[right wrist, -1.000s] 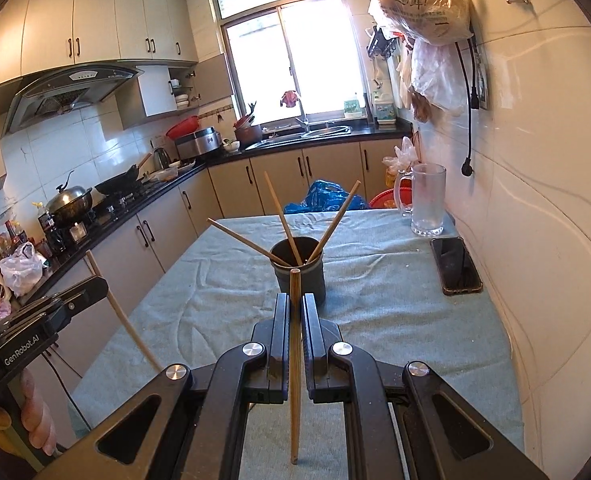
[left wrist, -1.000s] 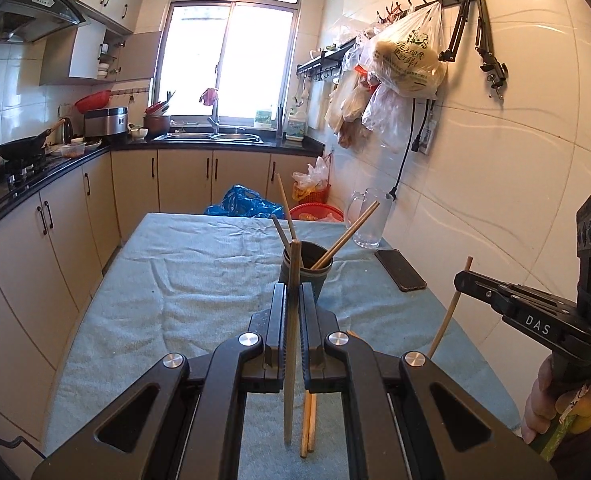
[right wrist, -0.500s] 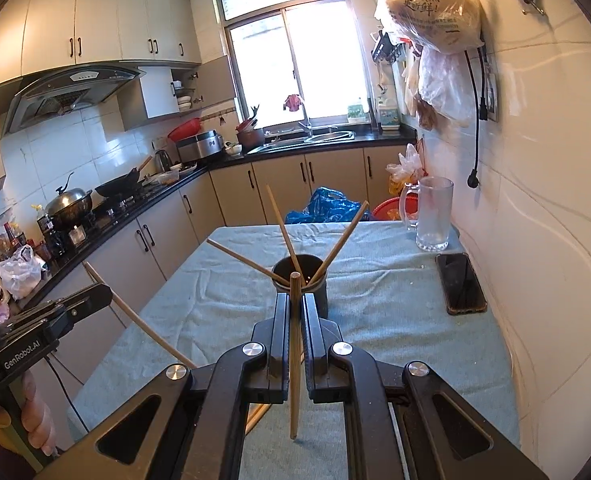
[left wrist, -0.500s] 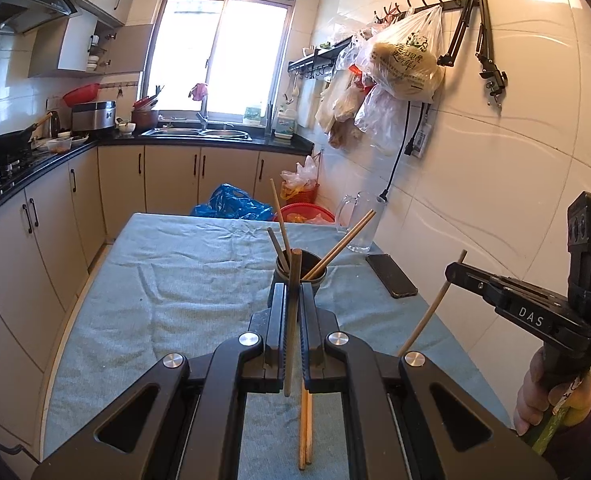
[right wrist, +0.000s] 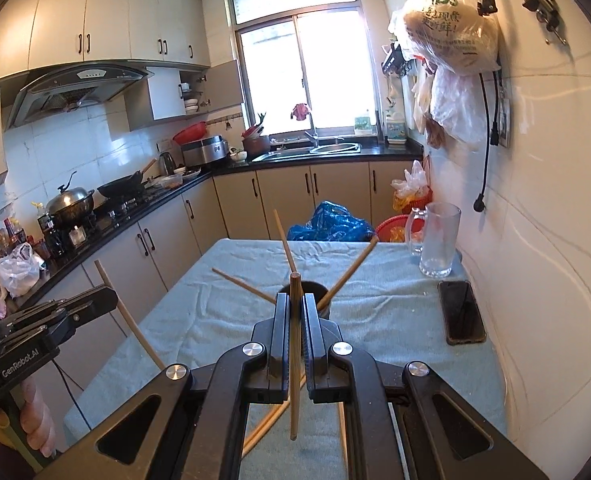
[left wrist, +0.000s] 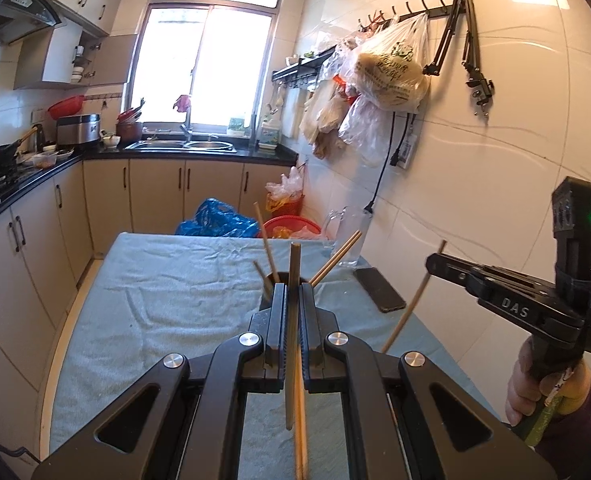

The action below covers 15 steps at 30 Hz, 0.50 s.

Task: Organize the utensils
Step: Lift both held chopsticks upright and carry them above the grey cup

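Two grippers, each clamped on one chopstick, both short of the holder (right wrist: 303,294), the dark cup standing mid-table on the blue-grey cloth (right wrist: 379,312).

Left gripper (left wrist: 291,312): jaws pinched tight on a chopstick (left wrist: 293,264), stick near upright, top end poking above the jaws, lower end hanging down toward the cloth. Seen from the right wrist view as well, left of the holder and nearer the camera, the same stick slanting down from the jaws.

Right gripper (right wrist: 295,312): likewise shut on its own chopstick (right wrist: 294,360), gripped around the upper third, long tail hanging below. In the left wrist view, right of the holder, stick slanting.

Already in the holder: three chopsticks (right wrist: 353,268), fanned out left, up and right. More loose chopsticks (right wrist: 263,432) flat on the cloth on the near side of the holder, partly hidden under the gripper bodies. Beyond the holder to the right, a glass mug (right wrist: 435,240); right of the holder, a phone (right wrist: 461,312).

Handling, by judgement: light, stiff, thin wood, smooth enough to pivot or slide in a narrow pinch. Best held as now, near the upper end, leaving a long free tip to steer into the holder's mouth. Risk of knocking the fanned sticks, or tipping the holder, if brought in at a slant. Loose ones on the cloth lie flat and low: hard to pinch without catching cloth; better taken near one end.
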Tool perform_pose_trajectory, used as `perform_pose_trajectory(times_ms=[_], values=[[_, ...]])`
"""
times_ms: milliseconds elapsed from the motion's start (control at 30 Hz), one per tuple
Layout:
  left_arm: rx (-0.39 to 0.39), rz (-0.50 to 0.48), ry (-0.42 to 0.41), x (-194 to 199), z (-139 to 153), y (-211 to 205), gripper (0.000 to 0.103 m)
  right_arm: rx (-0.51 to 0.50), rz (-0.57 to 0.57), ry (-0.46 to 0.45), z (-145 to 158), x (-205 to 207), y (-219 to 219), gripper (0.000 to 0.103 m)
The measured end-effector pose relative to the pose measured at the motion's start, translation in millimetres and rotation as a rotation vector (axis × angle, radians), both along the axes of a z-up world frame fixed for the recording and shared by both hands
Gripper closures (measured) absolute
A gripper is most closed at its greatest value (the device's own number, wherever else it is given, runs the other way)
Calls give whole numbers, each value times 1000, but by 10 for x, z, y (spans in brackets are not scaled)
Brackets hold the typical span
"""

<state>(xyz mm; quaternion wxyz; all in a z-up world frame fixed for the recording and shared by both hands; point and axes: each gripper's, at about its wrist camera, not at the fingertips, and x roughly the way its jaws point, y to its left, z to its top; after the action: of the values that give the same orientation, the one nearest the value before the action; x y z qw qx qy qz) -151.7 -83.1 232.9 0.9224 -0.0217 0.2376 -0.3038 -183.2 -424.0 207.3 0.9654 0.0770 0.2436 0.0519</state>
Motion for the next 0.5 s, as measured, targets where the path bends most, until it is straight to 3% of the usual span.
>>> perform_pose_trajectory(times_ms=[500], values=[[-48, -2, -125, 615, 742, -564, 98, 14, -12, -100, 609, 673, -63, 97]])
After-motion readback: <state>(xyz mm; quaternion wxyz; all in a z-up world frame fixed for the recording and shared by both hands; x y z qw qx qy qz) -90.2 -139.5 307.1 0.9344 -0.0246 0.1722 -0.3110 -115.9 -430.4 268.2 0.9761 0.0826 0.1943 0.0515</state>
